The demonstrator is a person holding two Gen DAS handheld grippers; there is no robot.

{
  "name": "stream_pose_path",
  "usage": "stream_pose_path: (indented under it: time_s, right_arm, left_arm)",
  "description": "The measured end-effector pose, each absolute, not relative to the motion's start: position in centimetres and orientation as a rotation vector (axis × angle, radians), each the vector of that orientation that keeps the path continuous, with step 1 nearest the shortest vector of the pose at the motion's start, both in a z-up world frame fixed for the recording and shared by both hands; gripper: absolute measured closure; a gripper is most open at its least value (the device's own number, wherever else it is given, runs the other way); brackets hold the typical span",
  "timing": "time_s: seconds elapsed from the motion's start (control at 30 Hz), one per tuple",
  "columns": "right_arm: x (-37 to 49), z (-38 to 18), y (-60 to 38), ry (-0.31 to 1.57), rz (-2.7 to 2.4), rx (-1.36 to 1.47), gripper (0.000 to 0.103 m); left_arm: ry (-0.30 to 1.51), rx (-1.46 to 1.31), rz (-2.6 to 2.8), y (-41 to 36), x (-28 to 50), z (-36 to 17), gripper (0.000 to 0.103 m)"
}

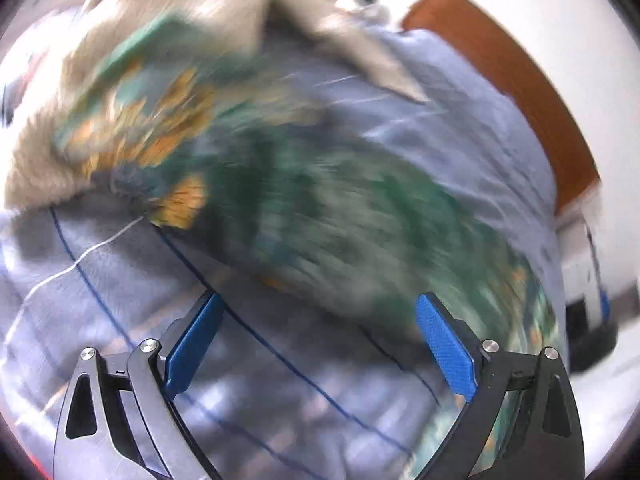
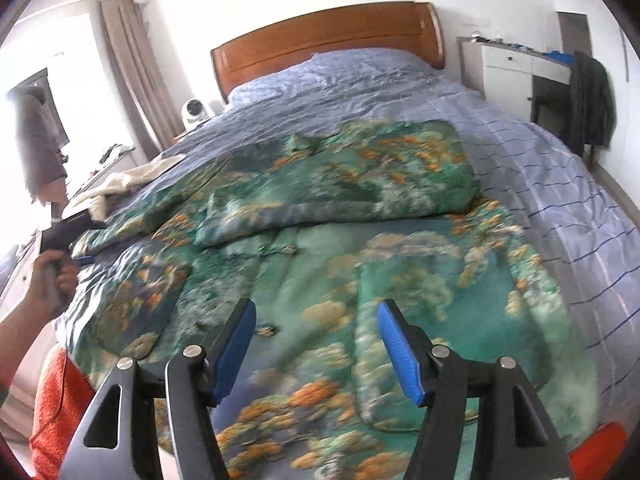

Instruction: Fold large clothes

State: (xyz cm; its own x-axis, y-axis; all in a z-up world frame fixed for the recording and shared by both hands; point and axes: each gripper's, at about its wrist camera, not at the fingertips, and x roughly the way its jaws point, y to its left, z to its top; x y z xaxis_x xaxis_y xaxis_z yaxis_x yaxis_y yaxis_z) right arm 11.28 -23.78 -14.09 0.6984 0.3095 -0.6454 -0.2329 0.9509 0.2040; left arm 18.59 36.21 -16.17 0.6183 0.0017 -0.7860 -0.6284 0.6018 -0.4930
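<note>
A large green garment with orange and white print (image 2: 340,248) lies spread on the bed, its upper part folded over itself. My right gripper (image 2: 316,312) is open and empty, just above the garment's near part. My left gripper (image 1: 318,304) is open and empty over the blue bedsheet (image 1: 200,340), at the garment's blurred edge (image 1: 320,208). In the right wrist view the left gripper (image 2: 82,258) sits in a hand at the bed's left side, by the garment's left edge.
The bed has a blue checked sheet (image 2: 560,184) and a wooden headboard (image 2: 320,36). A beige cloth (image 2: 132,180) lies at the bed's left edge, also in the left wrist view (image 1: 180,8). An orange fabric (image 2: 56,408) is at lower left. A white cabinet (image 2: 508,76) stands at right.
</note>
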Motion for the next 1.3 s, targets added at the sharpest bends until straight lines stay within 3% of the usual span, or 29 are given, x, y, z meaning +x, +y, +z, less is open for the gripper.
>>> stream_pose_path:
  time_s: [0.03, 0.1, 0.17, 0.33, 0.47, 0.57, 0.67, 0.8, 0.87, 1.0, 1.07, 1.1, 1.13, 1.3]
  right_arm:
    - [11.1, -14.2, -23.4, 0.745, 0.313, 0.105, 0.038]
    - [10.8, -14.7, -22.4, 0.764, 0.34, 0.086, 0.038]
    - [10.2, -15.2, -21.6, 0.778, 0.362, 0.065, 0.038]
    - [9.1, -16.3, -21.4, 0.802, 0.376, 0.074, 0.038]
    - [8.7, -16.2, -22.1, 0.786, 0.379, 0.117, 0.038]
    - [8.9, -16.1, -22.4, 0.77, 0.371, 0.129, 0.038]
    - [8.8, -15.8, -23.0, 0.759, 0.358, 0.149, 0.038]
    - [8.2, -15.4, -24.1, 0.74, 0.333, 0.167, 0.038]
    - [7.9, -15.6, -24.9, 0.74, 0.312, 0.176, 0.038]
    - [7.9, -16.0, -26.3, 0.756, 0.283, 0.189, 0.038]
    - [8.3, -15.6, -27.1, 0.75, 0.281, 0.18, 0.038]
    - [8.7, -15.4, -27.3, 0.748, 0.285, 0.175, 0.038]
    - [9.6, -15.0, -27.6, 0.745, 0.291, 0.167, 0.038]
    - [17.4, -12.7, -27.4, 0.741, 0.393, 0.297, 0.038]
  left_arm:
    - [0.83, -0.899, 0.43, 37.1, 18.7, -16.8, 0.009]
    - [0.761, -0.926, 0.485, 37.9, 18.4, -16.6, 0.029]
    - [0.735, -0.901, 0.516, 37.9, 18.4, -16.0, 0.084]
    - [0.681, -0.592, 0.544, 33.5, 19.5, -10.7, 0.093]
    - [0.574, -0.108, 0.397, 23.2, 22.5, -3.5, 0.093]
    - [0.516, 0.161, 0.235, 14.6, 24.2, -1.0, 0.093]
    - [0.485, 0.345, 0.092, 7.2, 24.1, -1.7, 0.093]
    - [0.554, 0.534, -0.083, -1.2, 25.0, -7.1, 0.091]
    - [0.638, 0.579, -0.137, -3.6, 25.0, -9.9, 0.079]
    - [0.756, 0.6, -0.114, -4.4, 24.0, -14.8, 0.064]
    - [0.748, 0.501, -0.106, -2.8, 22.4, -13.9, 0.029]
    - [0.75, 0.43, -0.115, -1.6, 21.5, -13.3, 0.022]
    - [0.745, 0.38, -0.122, -1.0, 20.8, -12.7, 0.018]
    - [0.745, 0.225, -0.078, 3.6, 16.3, -10.9, 0.018]
